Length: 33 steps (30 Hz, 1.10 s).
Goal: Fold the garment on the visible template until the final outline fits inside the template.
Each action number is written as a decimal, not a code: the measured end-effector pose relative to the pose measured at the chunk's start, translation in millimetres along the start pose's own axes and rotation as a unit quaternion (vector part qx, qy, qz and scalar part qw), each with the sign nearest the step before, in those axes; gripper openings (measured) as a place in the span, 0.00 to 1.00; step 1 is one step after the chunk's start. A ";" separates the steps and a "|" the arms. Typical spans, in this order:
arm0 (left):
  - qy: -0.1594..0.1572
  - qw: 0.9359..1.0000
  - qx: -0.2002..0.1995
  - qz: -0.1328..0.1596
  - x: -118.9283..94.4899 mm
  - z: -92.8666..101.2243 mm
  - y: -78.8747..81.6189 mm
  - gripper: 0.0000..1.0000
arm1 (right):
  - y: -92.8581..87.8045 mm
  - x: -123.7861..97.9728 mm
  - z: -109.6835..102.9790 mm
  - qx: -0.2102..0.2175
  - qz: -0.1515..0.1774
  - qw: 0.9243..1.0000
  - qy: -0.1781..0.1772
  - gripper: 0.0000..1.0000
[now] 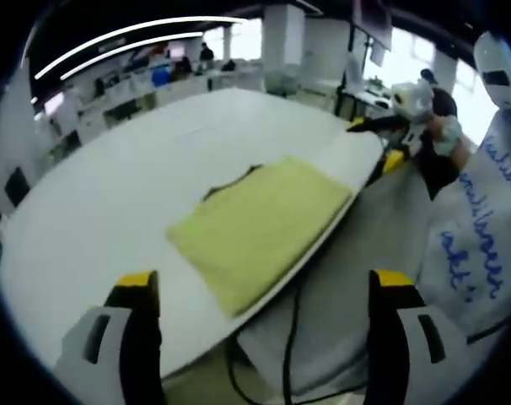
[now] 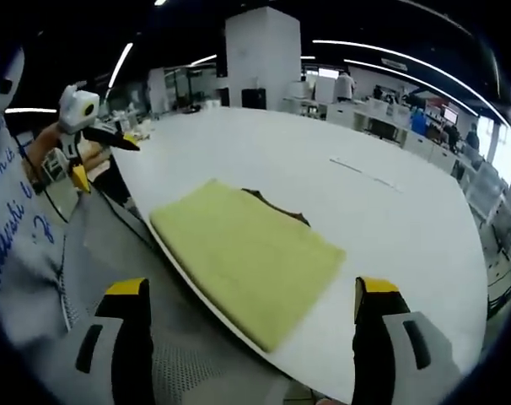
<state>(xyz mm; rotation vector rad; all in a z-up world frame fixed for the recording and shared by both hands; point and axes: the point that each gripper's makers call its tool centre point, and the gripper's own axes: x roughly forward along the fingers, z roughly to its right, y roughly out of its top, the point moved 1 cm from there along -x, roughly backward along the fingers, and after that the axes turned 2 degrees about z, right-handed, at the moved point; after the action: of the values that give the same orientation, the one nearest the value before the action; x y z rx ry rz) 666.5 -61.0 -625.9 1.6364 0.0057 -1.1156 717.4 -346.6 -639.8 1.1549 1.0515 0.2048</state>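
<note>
The yellow garment was seen folded near the table edge; both the left gripper and the right gripper were held spread wide, gripping nothing.

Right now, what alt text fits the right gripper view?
A folded yellow garment lies at the near edge of a large white table, a dark strip showing at its far edge. The right gripper hangs open in front of it, holding nothing; the left gripper shows at upper left.

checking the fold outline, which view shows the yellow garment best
The right gripper view: the yellow garment lies large and central, all its edges visible, with a dark patch at its far edge. The left gripper view shows the same garment whole but somewhat smaller, near the table edge.
</note>
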 end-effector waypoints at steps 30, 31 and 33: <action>0.009 1.000 0.009 -0.010 0.0 -8.0 3.7 0.99 | -3.0 1.7 4.6 0.002 0.001 1.000 -0.010 1.00; 0.009 1.000 0.008 -0.008 -0.6 -8.2 4.1 0.99 | -2.5 1.8 4.7 0.002 0.002 1.000 -0.010 1.00; 0.011 1.000 0.008 -0.006 -1.6 -9.1 4.2 0.99 | -1.5 2.2 3.2 0.002 0.005 1.000 -0.005 1.00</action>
<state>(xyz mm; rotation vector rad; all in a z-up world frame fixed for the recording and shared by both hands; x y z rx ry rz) 673.7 -54.9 -622.1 1.6647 0.0221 -1.1096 720.4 -348.0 -642.2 1.1627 1.0385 0.2045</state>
